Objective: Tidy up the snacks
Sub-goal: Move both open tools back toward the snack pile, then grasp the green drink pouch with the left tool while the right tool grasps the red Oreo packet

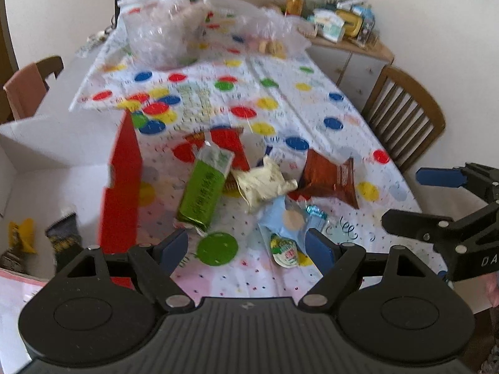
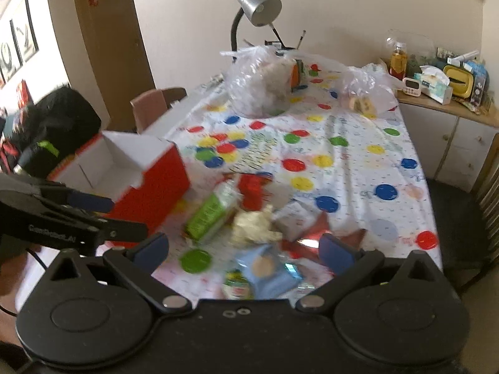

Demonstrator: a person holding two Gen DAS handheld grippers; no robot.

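Note:
A pile of snacks lies on the dotted tablecloth [image 1: 312, 99]: a green packet [image 1: 204, 187], a cream packet [image 1: 262, 184], a brown packet [image 1: 330, 177], a light blue packet [image 1: 287, 221] and a small round cup [image 1: 283, 251]. My left gripper [image 1: 248, 247] hovers open just short of them, nothing between its pads. To the left stands a red box [image 1: 121, 180] with a white inside, holding a yellow snack [image 1: 21, 237] and a dark one [image 1: 64, 233]. My right gripper [image 2: 246, 249] is open too, above the light blue packet [image 2: 268, 271], with the green packet [image 2: 209, 215] and red box [image 2: 149, 180] beyond.
Clear plastic bags [image 2: 259, 90] with food sit at the table's far end by a desk lamp [image 2: 259, 6]. A wooden chair [image 1: 405, 115] stands at the right edge, another chair [image 2: 152, 106] at the left. A cluttered sideboard [image 2: 443, 93] fills the far right corner.

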